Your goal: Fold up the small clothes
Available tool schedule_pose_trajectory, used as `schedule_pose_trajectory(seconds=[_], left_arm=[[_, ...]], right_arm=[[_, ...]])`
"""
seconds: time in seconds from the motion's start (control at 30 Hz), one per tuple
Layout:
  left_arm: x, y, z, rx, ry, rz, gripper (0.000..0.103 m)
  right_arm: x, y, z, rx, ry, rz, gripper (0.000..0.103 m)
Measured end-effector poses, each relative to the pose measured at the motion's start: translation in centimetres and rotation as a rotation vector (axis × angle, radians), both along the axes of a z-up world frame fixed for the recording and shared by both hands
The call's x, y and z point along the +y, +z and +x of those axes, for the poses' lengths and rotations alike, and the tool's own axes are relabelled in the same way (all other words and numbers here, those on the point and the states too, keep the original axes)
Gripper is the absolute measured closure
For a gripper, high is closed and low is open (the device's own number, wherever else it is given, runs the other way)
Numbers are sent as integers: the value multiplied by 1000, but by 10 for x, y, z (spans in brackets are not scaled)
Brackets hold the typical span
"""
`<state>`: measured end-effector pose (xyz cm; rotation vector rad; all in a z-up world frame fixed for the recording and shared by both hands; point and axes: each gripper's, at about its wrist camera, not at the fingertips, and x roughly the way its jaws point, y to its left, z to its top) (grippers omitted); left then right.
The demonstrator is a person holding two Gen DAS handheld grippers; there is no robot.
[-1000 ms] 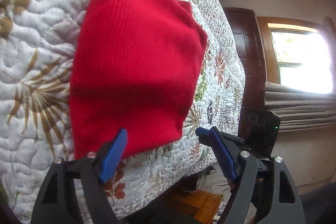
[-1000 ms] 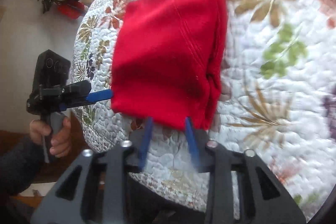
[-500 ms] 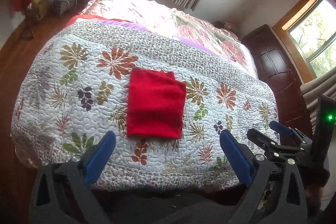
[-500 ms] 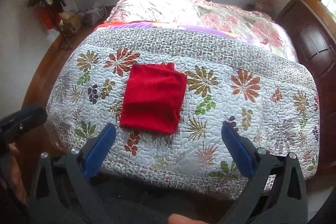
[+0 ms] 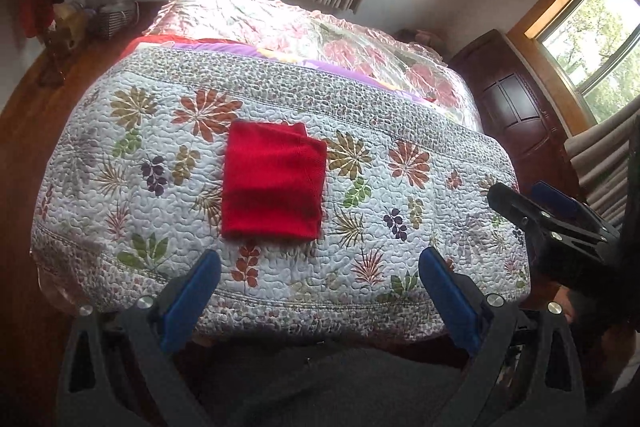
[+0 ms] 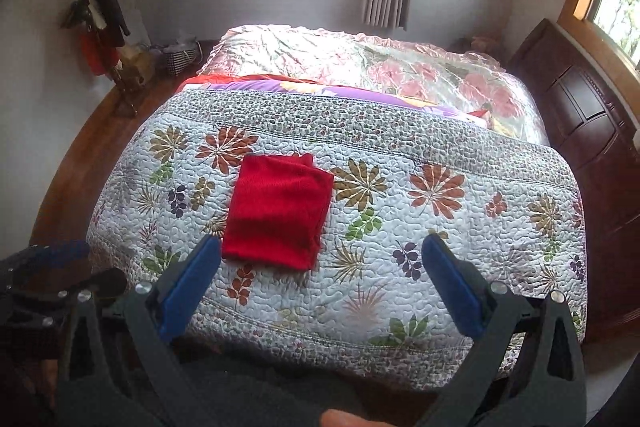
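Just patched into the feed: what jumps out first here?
A red folded garment lies flat on the floral quilt, left of centre near the bed's foot. Both grippers, left and right, hang wide open and empty, short of the bed. Beyond the quilt lies a shiny pink floral bedspread.

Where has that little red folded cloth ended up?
In both wrist views the folded red knit cloth lies flat on the floral quilted bedspread, left of centre near the bed's foot edge, beyond both open grippers.

Bed's point(image 6: 500, 347) near edge behind hand-held gripper frames.
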<state>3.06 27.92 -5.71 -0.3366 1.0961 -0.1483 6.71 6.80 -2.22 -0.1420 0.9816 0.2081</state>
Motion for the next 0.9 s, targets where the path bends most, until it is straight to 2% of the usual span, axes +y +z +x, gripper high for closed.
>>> schedule_pose_trajectory(seconds=[0.27, 0.9], left_arm=[[3, 10, -14, -28, -7, -2, 4], [15, 11, -23, -42, -8, -10, 4]], right_arm=[[4, -1, -14, -1, -3, 7, 3], [22, 3, -28, -20, -3, 9, 3]])
